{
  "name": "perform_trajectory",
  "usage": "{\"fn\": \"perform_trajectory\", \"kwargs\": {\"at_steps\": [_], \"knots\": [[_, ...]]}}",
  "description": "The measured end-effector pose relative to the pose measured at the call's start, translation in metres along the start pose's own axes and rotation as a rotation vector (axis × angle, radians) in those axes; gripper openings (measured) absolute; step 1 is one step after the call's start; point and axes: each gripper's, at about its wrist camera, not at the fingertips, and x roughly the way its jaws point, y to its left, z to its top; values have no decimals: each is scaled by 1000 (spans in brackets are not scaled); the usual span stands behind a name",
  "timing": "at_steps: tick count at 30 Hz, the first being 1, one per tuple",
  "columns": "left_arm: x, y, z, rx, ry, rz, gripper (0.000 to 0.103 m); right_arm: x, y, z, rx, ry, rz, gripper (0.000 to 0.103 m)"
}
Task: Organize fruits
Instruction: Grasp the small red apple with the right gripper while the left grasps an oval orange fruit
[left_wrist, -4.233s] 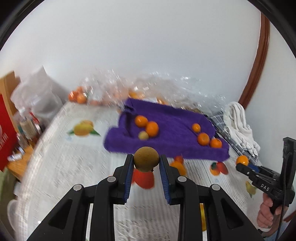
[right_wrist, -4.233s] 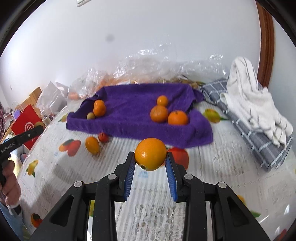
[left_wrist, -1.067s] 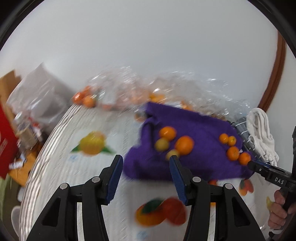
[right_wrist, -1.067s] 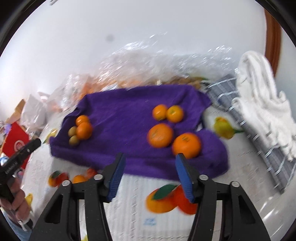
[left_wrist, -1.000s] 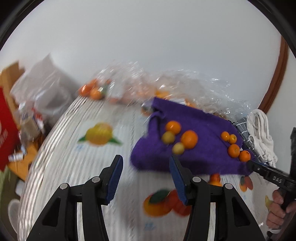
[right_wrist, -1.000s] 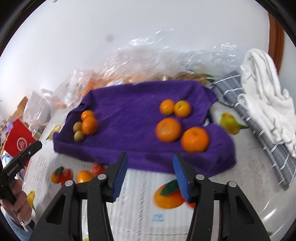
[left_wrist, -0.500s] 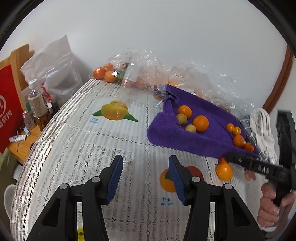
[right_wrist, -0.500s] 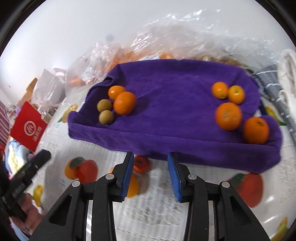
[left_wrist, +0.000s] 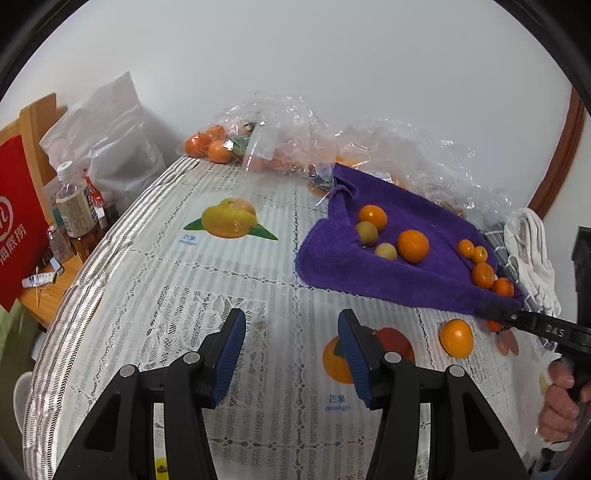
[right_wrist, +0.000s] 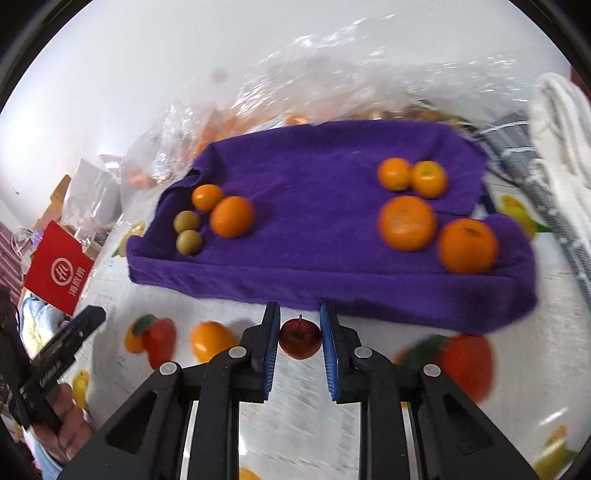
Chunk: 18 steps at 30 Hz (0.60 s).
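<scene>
Right tool (right_wrist: 299, 341) sits low in the centre of its own view with its blue pads on either side of a small red apple (right_wrist: 299, 338); the pads are close to the fruit's sides, but whether they press it cannot be told. That apple lies on the desk (right_wrist: 303, 424) just below the front edge of the purple towel (right_wrist: 325, 229). Left of it on the desk rests a loose orange (right_wrist: 210, 339). On the towel, upper left, two oranges (right_wrist: 231, 216) and two small green-brown fruits (right_wrist: 188, 242) cluster; at right four more oranges (right_wrist: 406, 223) sit in pairs. Left tool (left_wrist: 291, 349), at the bottom of its view, holds nothing, pads wide apart above the lace cloth. Crinkled clear plastic (left_wrist: 280, 122) lies behind the towel, with a bottle (left_wrist: 75, 206) at the left edge.
</scene>
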Motion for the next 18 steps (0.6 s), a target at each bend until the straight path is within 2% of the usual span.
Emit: {"fn": "perform_trajectory", "kwargs": {"at_steps": [6,11,18], "knots": [[4,-1,0,3,20,5,50,-4,-16,-23,-58,1,-80,23],[9,3,0,-19,53,-20,50,-3,-21,-38,-91,-30,-69,26],[11,-7,-4,41,77,-33,50,-5,-12,-46,-155,-50,-106,25]]}}
